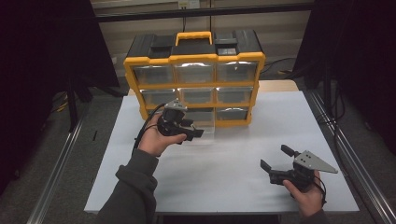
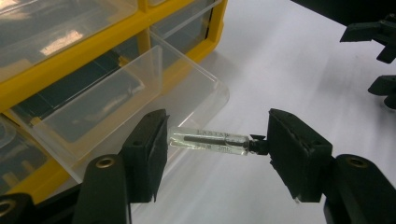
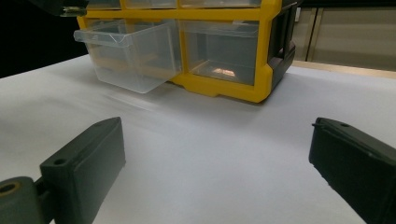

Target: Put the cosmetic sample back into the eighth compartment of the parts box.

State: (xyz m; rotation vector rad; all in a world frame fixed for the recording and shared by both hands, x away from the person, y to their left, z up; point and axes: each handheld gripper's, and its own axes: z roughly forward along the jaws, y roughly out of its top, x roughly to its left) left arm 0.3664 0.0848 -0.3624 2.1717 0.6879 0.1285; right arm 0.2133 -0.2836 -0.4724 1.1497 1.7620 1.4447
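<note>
A small clear glass vial (image 2: pixel 210 141) with a dark rod inside and a black cap lies lengthwise between the jaws of my left gripper (image 2: pixel 217 140), which is shut on it end to end. That gripper (image 1: pixel 192 129) hovers just in front of a clear plastic drawer (image 2: pixel 140 93) pulled out of the bottom row of a yellow and black drawer organizer (image 1: pixel 194 74). The vial sits at the drawer's front lip, slightly outside it. My right gripper (image 1: pixel 276 157) stands open over the white table at the front right, with nothing between its jaws (image 3: pixel 215 140).
The organizer stands at the back middle of the white tabletop (image 1: pixel 261 140); its other clear drawers are closed. The pulled-out drawer (image 3: pixel 130 56) juts toward me. Metal rails (image 1: pixel 345 140) run along both table sides. Bare white surface lies between the two grippers.
</note>
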